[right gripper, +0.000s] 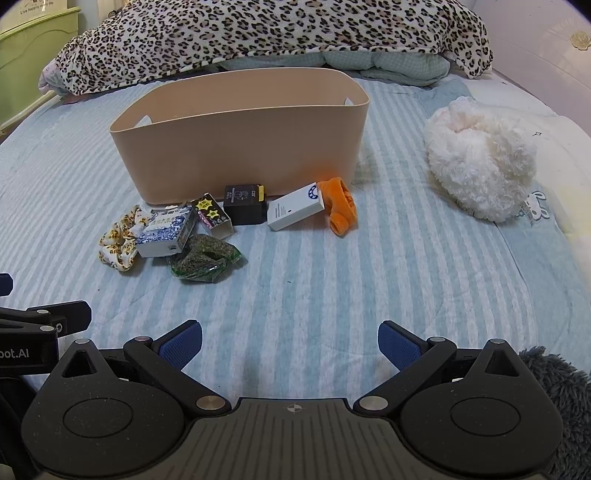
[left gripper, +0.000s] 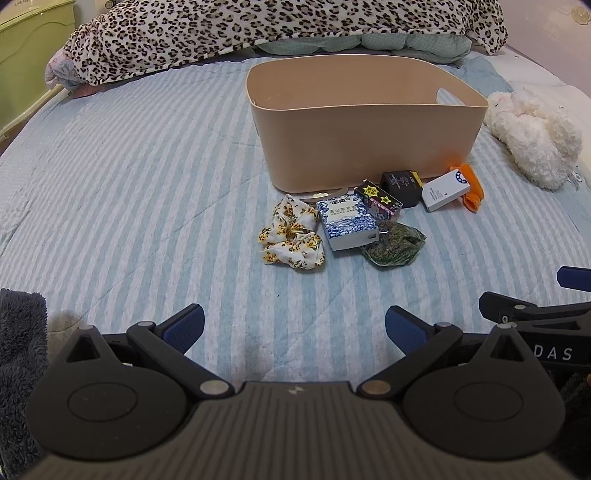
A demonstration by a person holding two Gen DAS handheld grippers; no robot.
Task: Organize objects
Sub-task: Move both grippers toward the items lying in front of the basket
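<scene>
A tan bin (left gripper: pixel 354 140) (right gripper: pixel 243 147) stands on the striped bed. In front of it lie a floral scrunchie (left gripper: pixel 291 236) (right gripper: pixel 120 238), a blue-and-white box (left gripper: pixel 349 223) (right gripper: pixel 168 230), a green packet (left gripper: pixel 395 245) (right gripper: pixel 205 258), a small starred box (left gripper: pixel 378 199) (right gripper: pixel 214 214), a black box (left gripper: pixel 402 186) (right gripper: pixel 245 205), a white box (left gripper: pixel 445 190) (right gripper: pixel 295 208) and an orange cloth (left gripper: pixel 472 188) (right gripper: pixel 341 206). My left gripper (left gripper: pixel 294 328) and right gripper (right gripper: pixel 290 341) are both open and empty, low over the bed, well short of the objects.
A white plush toy (left gripper: pixel 532 140) (right gripper: pixel 480 162) lies to the right of the bin. A leopard-print blanket (left gripper: pixel 258 29) (right gripper: pixel 258 37) is piled behind the bin. A green cabinet (left gripper: pixel 33 48) stands at the far left. The bed sheet (right gripper: pixel 369 277) is bare near the grippers.
</scene>
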